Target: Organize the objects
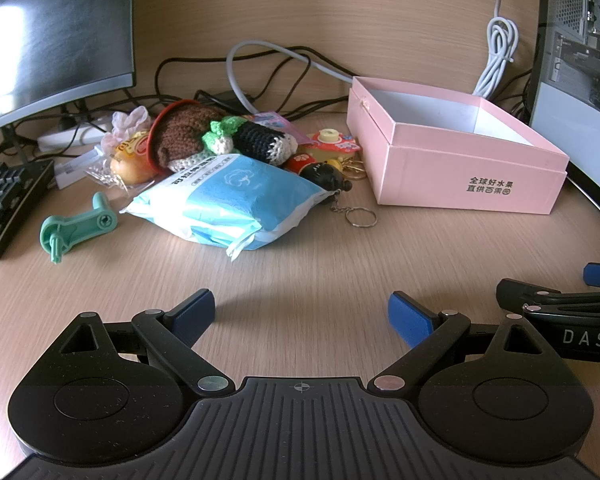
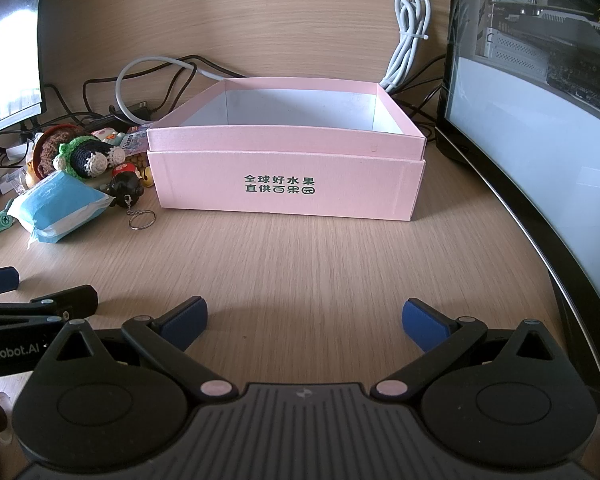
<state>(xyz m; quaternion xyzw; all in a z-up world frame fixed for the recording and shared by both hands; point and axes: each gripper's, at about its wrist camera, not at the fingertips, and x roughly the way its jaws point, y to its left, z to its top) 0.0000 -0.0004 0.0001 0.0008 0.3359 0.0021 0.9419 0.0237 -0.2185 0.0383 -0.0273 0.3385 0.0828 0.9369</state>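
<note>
Both grippers are hovering low over the wooden desk (image 1: 300,248), each with its blue-padded fingers spread wide and nothing between them. Far off beyond the left finger of the left gripper (image 1: 301,316), a black keyboard (image 1: 4,204) is lying at the desk's edge, and a mint-green plastic crank (image 1: 76,228) is resting just inward of it. Ahead of that gripper's left finger, well apart from it, a blue-and-white soft pack (image 1: 236,204) is sitting at the front of a small heap; a crocheted brown piece (image 1: 184,136) and a black-and-green crocheted piece (image 1: 252,140) are leaning on it from behind, and a dark figurine keychain (image 1: 327,180) is lying against its right end, its ring trailing onto the desk. Ahead of and beyond the left gripper's right finger, a pink open box (image 1: 471,176) is standing with its white inside showing nothing. The right gripper (image 2: 303,320) is facing that same box (image 2: 292,188) squarely, the box lying straight ahead between the lines of its two fingers, well apart from the tips. Past its right finger, a curved monitor (image 2: 539,148) is bordering the desk.
</note>
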